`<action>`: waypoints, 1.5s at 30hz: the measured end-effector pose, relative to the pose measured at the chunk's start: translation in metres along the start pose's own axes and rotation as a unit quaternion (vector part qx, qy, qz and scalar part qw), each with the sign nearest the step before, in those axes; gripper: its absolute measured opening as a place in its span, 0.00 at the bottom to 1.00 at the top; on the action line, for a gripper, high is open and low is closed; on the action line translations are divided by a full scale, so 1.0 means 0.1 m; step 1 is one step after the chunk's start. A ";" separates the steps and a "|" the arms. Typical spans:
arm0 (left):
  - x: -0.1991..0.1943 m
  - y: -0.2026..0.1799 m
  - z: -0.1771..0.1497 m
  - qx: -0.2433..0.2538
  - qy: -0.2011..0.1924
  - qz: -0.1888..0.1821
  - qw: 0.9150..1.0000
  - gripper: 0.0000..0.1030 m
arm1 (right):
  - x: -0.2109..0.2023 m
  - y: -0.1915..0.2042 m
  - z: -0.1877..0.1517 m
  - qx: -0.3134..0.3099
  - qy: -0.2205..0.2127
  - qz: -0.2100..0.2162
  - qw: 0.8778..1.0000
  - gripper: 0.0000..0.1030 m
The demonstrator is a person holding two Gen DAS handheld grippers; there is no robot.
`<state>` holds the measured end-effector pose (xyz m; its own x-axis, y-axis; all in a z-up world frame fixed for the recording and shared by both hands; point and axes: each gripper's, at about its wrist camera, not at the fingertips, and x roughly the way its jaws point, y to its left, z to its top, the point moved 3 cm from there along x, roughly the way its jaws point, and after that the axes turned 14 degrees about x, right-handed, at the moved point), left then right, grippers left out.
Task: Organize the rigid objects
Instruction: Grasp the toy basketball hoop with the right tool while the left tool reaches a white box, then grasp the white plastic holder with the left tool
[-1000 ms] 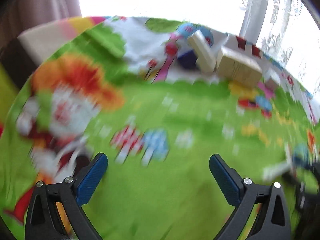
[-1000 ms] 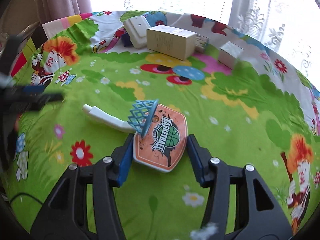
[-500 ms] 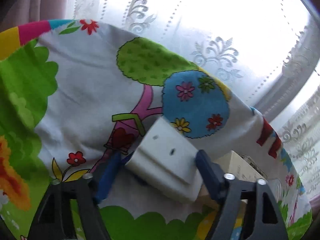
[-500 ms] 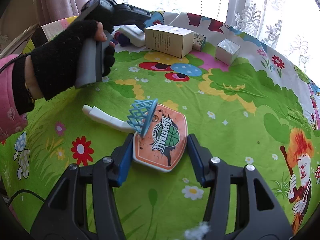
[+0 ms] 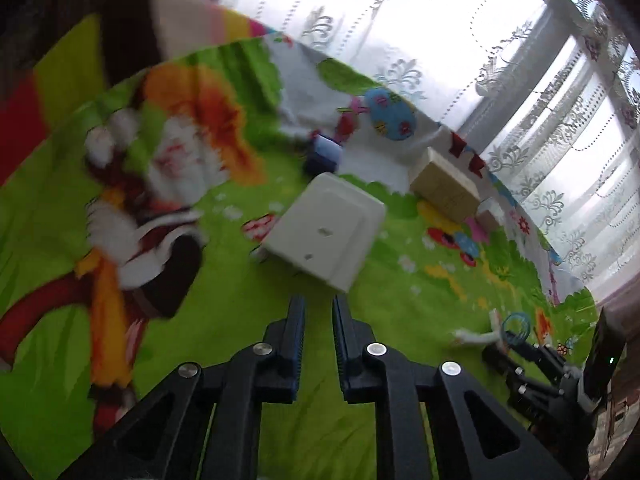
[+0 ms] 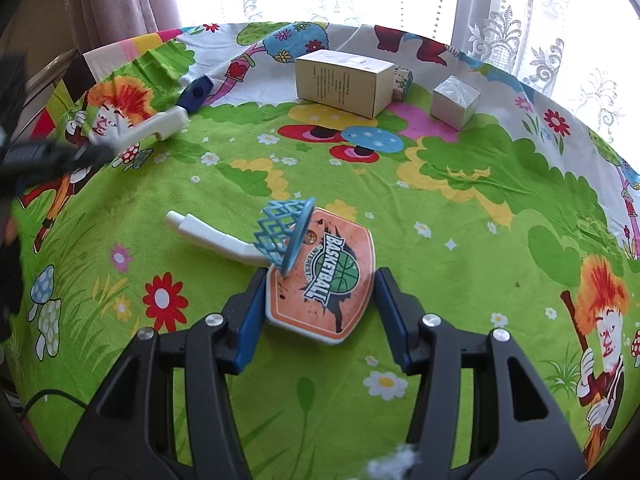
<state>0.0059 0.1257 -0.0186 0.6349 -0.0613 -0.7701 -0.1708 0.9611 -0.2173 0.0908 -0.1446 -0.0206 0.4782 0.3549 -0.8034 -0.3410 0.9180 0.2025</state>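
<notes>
Cartoon-print tablecloth (image 6: 460, 184): left gripper (image 5: 318, 312), blurred, pinches a white plastic piece (image 5: 324, 232); right gripper (image 6: 320, 300) brackets a basketball backboard (image 6: 324, 280), contact unclear.

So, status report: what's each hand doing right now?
Left tool shut on white block. Right tool open around hoop toy. Boxes far off.

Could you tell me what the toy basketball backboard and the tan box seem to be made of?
Toy basketball backboard: likely moulded plastic, white rim, smooth printed orange face with a slight sheen. Tan box: probably matte cardboard, with sharp folded edges and printed text.
</notes>
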 end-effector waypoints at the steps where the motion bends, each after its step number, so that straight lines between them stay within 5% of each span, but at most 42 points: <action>1: -0.08 0.07 -0.10 -0.002 0.004 0.023 1.000 0.30 | 0.00 0.00 0.00 0.000 0.000 0.000 1.000 0.55; 4: -0.27 0.10 -0.12 0.034 -0.008 0.054 0.998 0.53 | 0.00 0.00 0.00 -0.001 0.000 -0.001 1.000 0.55; 8: -0.26 -0.18 0.30 0.107 -0.033 0.045 0.993 0.89 | 0.01 0.00 0.00 -0.002 0.000 -0.001 1.000 0.55; 16: 0.67 -0.32 0.59 0.209 0.037 0.090 0.973 0.88 | 0.00 -0.01 0.00 -0.001 0.001 0.001 1.000 0.55; 18: 0.76 -0.30 0.54 0.215 0.036 0.085 0.972 0.78 | 0.00 -0.01 0.00 0.000 0.001 0.001 1.000 0.55; 20: 0.72 -0.32 0.51 0.219 0.020 0.072 0.973 0.63 | 0.00 -0.01 0.00 0.000 0.001 0.002 1.000 0.56; 24: 0.67 -0.28 0.51 0.209 0.014 0.082 0.974 0.63 | 0.02 0.01 -0.01 -0.002 0.005 0.006 1.000 0.67; 28: 0.68 -0.27 0.52 0.201 0.016 0.081 0.976 0.63 | 0.02 0.02 -0.01 -0.005 0.004 0.001 1.000 0.67; 31: 0.66 -0.26 0.52 0.199 0.012 0.084 0.976 0.63 | 0.01 0.02 -0.01 -0.003 -0.002 -0.007 1.000 0.54; 33: 0.58 -0.23 0.49 0.186 0.004 0.088 0.979 0.63 | 0.00 0.03 -0.01 -0.006 -0.004 -0.011 1.000 0.53; 37: 0.26 -0.21 0.20 0.174 -0.008 0.079 0.982 0.63 | -0.11 0.09 -0.15 0.014 -0.001 -0.010 1.000 0.53; 45: -0.48 0.09 -0.64 0.125 0.001 0.118 0.985 0.63 | -0.39 0.69 -0.63 -0.007 0.012 0.027 1.000 0.53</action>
<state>-0.0746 0.1200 -0.0215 0.5987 0.1724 -0.7822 -0.1223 0.9848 0.1234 -0.0020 -0.1065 -0.0103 0.4398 0.3998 -0.8042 -0.3770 0.8949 0.2387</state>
